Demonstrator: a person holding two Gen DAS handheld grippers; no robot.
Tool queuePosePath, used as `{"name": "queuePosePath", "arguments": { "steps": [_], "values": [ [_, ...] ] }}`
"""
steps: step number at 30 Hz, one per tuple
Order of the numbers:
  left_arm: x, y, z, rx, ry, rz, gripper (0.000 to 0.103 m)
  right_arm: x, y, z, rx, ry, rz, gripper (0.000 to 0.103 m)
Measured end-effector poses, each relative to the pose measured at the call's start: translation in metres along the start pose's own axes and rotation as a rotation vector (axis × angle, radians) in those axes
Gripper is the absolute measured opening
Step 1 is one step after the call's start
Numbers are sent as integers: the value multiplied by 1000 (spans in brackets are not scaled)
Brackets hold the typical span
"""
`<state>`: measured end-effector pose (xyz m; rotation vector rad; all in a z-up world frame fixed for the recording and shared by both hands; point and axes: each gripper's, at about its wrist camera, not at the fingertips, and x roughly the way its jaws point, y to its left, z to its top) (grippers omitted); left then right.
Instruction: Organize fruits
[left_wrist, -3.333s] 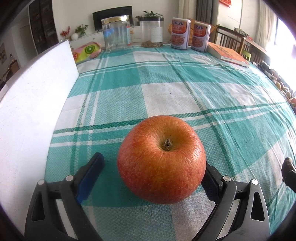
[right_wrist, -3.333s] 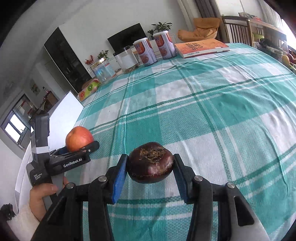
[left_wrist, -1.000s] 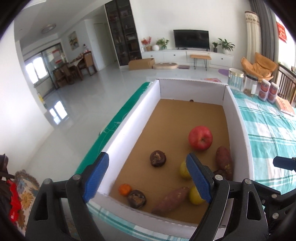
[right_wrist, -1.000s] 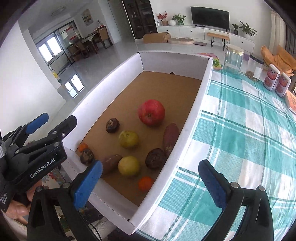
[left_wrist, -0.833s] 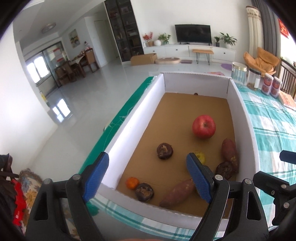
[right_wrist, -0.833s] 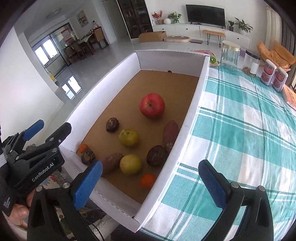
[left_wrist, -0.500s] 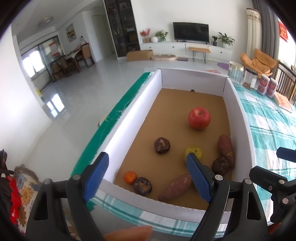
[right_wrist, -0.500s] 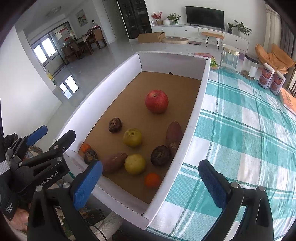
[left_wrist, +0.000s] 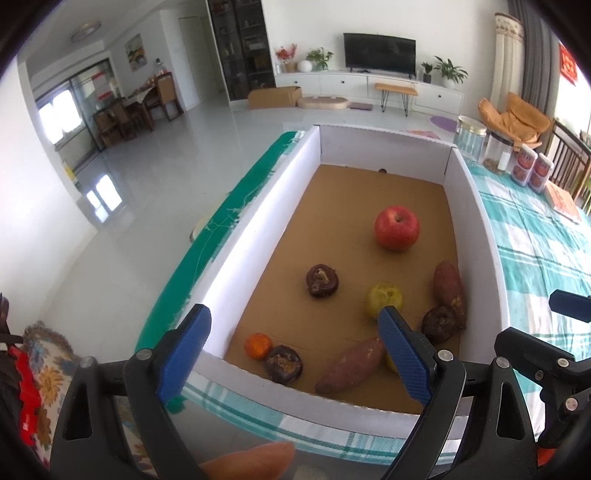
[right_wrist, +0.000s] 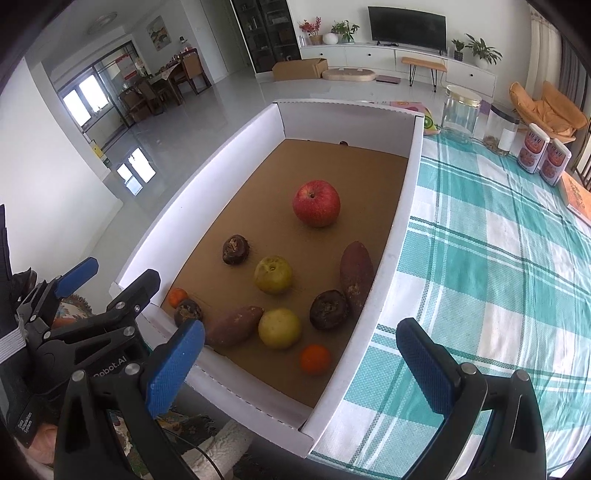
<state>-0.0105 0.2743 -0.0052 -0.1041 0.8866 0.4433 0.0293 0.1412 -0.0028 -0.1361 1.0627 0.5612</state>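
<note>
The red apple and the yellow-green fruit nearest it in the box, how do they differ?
The red apple is red and looks larger; the yellow-green fruit is dull yellow-green and looks smaller. The apple sits farther up the box, apart from the others. Both are round, stem-up, resting on the cardboard floor.

The box (right_wrist: 388, 236) sits along the bench's (right_wrist: 498, 280) left edge, with the apple (right_wrist: 316, 203) inside behind the pears (right_wrist: 273, 275) and sweet potatoes (right_wrist: 356, 273).
</note>
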Motion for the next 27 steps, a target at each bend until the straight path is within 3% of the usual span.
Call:
{"name": "queuePosePath", "arguments": {
  "steps": [27],
  "values": [
    [13, 22, 5, -57, 12, -2, 93, 3, 7, 3, -21, 13, -22, 103]
  ]
}}
